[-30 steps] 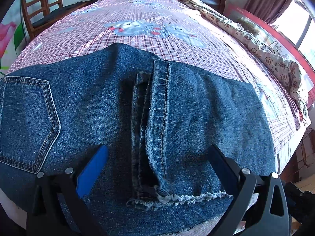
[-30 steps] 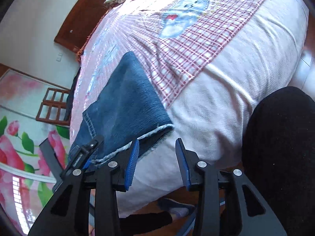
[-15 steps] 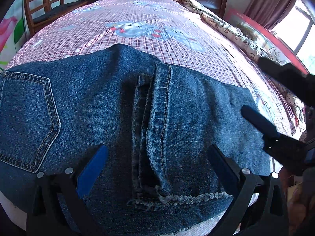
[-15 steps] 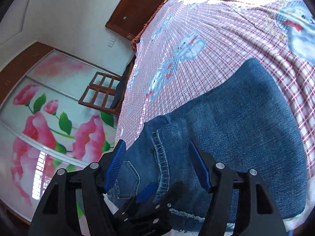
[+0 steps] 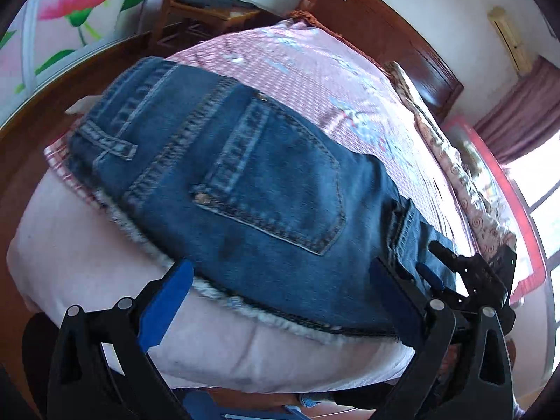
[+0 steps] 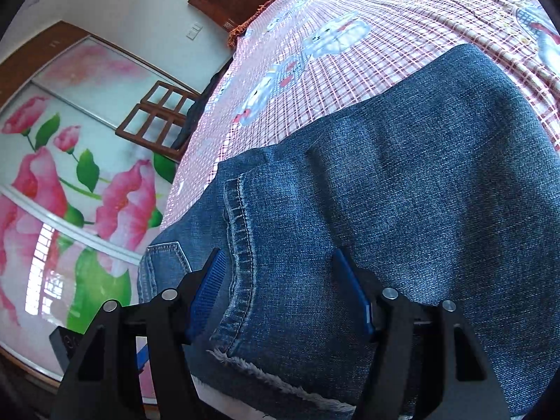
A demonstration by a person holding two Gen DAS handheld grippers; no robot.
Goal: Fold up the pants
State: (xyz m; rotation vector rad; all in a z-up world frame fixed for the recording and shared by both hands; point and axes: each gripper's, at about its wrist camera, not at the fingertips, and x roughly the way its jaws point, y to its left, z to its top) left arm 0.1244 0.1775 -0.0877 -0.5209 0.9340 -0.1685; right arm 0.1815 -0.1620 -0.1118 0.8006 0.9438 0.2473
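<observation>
The blue denim pants [image 5: 266, 189] lie folded flat on the bed near its front edge, back pocket up, frayed hem toward me. My left gripper [image 5: 280, 280] is open, hovering over the waist and pocket end near the frayed edge. My right gripper [image 6: 280, 280] is open above the folded leg [image 6: 402, 210], its jaws straddling the stitched seam near the hem. The right gripper also shows in the left wrist view [image 5: 465, 280], at the right over the leg end.
The bed has a pink checked sheet [image 6: 350, 52] with cartoon prints over a white mattress edge [image 5: 105, 252]. A wooden chair [image 5: 203, 0] and a floral wardrobe door [image 6: 70, 175] stand to the left. A patterned quilt [image 5: 465, 189] lies along the far side.
My left gripper has swung left from the leg seam to the waist and pocket end. My right gripper has moved closer over the leg seam near the hem.
</observation>
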